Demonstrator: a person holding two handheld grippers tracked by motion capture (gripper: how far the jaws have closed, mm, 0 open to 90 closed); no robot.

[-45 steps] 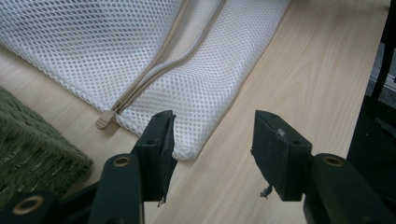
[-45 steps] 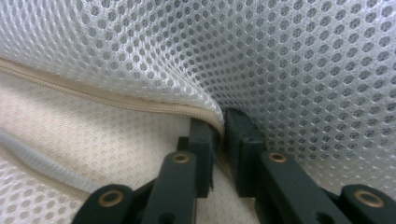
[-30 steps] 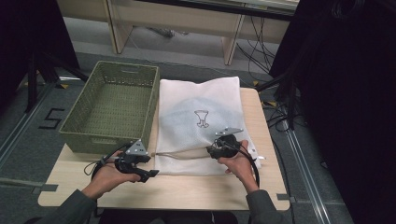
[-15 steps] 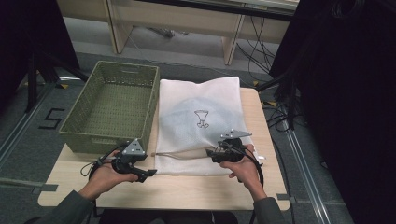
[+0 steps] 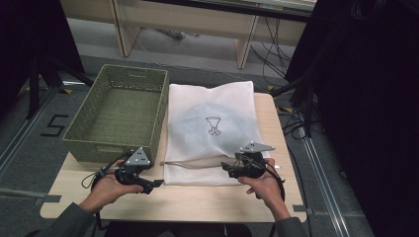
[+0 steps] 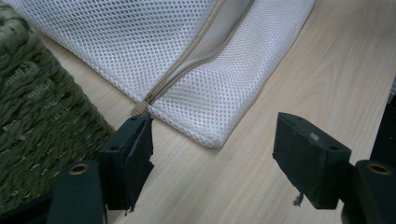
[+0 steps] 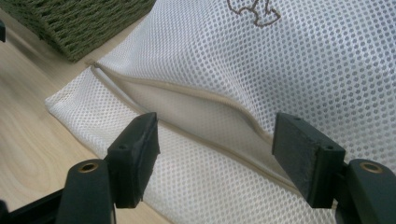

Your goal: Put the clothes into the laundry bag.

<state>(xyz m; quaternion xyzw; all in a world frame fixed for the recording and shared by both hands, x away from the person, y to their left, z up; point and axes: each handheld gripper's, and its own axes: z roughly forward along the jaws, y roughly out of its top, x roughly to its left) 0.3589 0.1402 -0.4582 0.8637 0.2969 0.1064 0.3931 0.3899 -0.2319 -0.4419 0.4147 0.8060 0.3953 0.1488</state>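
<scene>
Two grippers are resting low over the near part of a light wooden table, each held in one of the person's hands. From the high view, a white mesh bag is lying flat on the table's middle, with a green woven basket just beside it on the left, and a small dark emblem is showing on the bag's top face. A tan zipper line is running across the bag near its front edge.

The left gripper view is adding what the high view cannot resolve: the zipper's end is sitting at the bag's corner, just beyond the tip of the near jaw, and the basket's woven wall is crowding in at that side. The left gripper is standing wide open, holding nothing, with bare wood between its jaws.

The right gripper view is showing the zipper partly undone, a pale opening gaping between the two tan edges. The right gripper is also spread wide and empty, its jaws hovering over the mesh on either side of that opening.

In the high view the left hand is cupping its gripper from below at the bag's left corner, pointing rightward; the right hand is gripping its tool from behind, aimed leftward along the zipper.
</scene>
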